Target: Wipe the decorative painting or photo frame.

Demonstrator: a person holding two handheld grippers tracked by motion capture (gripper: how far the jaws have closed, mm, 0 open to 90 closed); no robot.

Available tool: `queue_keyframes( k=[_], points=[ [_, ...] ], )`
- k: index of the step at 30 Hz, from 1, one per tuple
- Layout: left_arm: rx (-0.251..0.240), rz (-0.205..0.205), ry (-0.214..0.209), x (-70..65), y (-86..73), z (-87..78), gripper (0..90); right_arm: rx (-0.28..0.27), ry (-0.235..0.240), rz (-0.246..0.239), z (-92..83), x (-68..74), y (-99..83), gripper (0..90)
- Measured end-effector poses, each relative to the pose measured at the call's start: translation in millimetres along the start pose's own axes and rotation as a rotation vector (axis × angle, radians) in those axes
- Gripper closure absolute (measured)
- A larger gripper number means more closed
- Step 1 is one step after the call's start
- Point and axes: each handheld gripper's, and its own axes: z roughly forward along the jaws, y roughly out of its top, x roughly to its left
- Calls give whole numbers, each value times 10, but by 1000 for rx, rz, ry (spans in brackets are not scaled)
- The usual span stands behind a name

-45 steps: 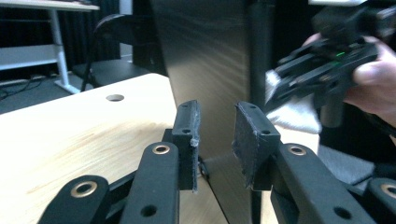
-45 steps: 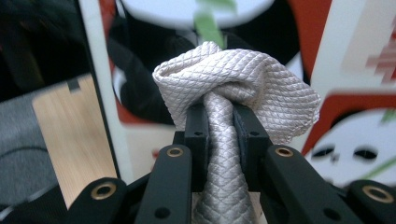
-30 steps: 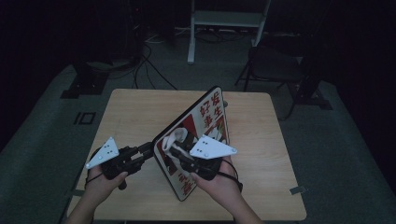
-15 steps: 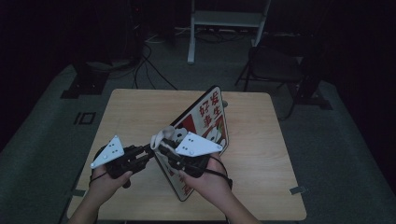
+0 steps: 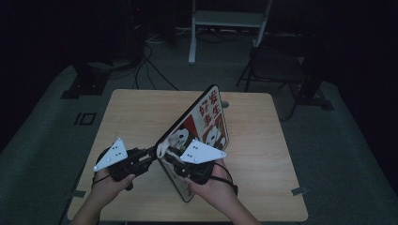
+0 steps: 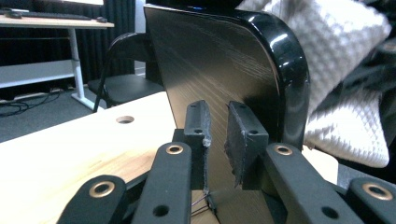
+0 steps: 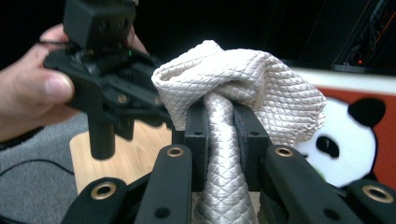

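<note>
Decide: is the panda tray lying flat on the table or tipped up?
Tipped up. The panda tray stands steeply on its edge on the table, with its black back facing the left tongs.

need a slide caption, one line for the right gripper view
Right gripper clamps a bunched cream quilted cloth before a red panda-print board.

A square, light-wood desk [image 5: 141, 117] with a small round cable hole [image 5: 225, 104] near its far edge stands on grey carpeted floor [image 5: 42, 140] in a dim room whose far side falls away into near-black. Behind it, a black folding metal chair [image 5: 277, 65] sits beside the white steel legs of a second table [image 5: 225, 21], while loose black cables [image 5: 150, 65] trail across the carpet toward a dark equipment stand base [image 5: 84, 86] at left. Small strips of grey tape [image 5: 298, 191] mark the floor near the desk's near corners.
</note>
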Motion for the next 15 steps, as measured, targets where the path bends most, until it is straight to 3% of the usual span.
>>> queue_keyframes(
  k=[15],
  points=[
    [13,3,6,-40,-18,23,817,71,17,28,-4,13,-327,781]
  ],
)
